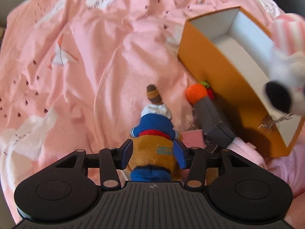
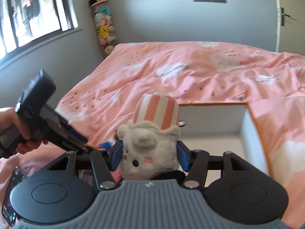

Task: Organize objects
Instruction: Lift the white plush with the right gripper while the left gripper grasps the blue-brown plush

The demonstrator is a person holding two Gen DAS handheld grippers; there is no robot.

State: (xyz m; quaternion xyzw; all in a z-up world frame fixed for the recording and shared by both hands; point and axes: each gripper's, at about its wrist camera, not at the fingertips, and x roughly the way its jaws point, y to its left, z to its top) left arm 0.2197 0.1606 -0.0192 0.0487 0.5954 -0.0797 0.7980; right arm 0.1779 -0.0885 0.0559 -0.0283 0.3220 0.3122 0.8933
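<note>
The left gripper points steeply down with its blue pads either side of a brown plush toy in a blue jacket, which lies on the pink bedspread near the bed's near edge. The pads sit at the toy's flanks, but whether they press or merely bracket it cannot be told; I judge this the moment of closing on it. Just beside it, against the near outer wall of the orange box, lie a grey knitted piece with an orange ball end and a small pink card.

The right gripper holds a white plush animal with a pink-striped hat, its pads pressed into the sides, raised over the near end of the open box, whose white floor looks bare.

The step in hand: stowing toys in the box. Next, the right needs to lower and release inside the walls; the left needs a firm squeeze, then a lift over the orange rim.

Farther off, a tall tube of soft toys stands at the bed's far corner.
</note>
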